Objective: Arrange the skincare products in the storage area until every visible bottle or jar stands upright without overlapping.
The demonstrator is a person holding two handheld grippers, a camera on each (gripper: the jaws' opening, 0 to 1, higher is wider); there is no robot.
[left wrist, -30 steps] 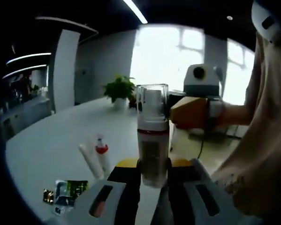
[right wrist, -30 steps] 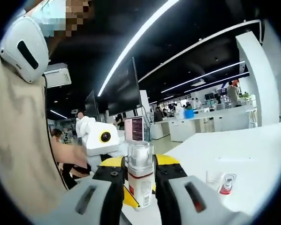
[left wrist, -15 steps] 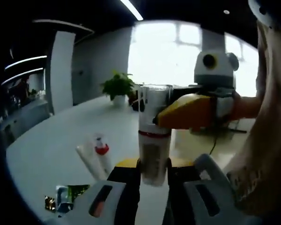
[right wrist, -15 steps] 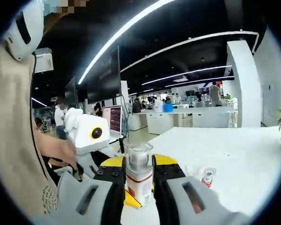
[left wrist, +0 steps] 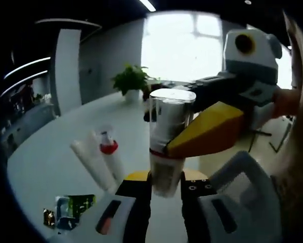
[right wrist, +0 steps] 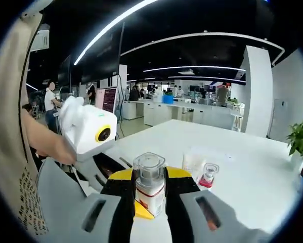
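One pump bottle (left wrist: pixel 167 147) with a clear cap and a red band stands upright between both grippers above the white bench (left wrist: pixel 50 157). In the left gripper view, the left gripper (left wrist: pixel 165 190) has its jaws closed narrowly on the bottle's lower body, while the right gripper (left wrist: pixel 204 132), reaching in from the right with a yellow jaw, meets the bottle at the red band.

In the right gripper view, the same bottle (right wrist: pixel 149 185) sits between the jaws of the right gripper (right wrist: pixel 150 202), held at its lower part, and the left gripper (right wrist: pixel 88 132) shows at the left, in the person's hand.

Two more products lie on the bench: a white tube (left wrist: pixel 90 164) and, touching it, a slim bottle with a red collar (left wrist: pixel 110 157). Near them is a small heap of sachets (left wrist: pixel 70 211); how many cannot be told. One potted plant (left wrist: pixel 132 81) stands far back on the bench.
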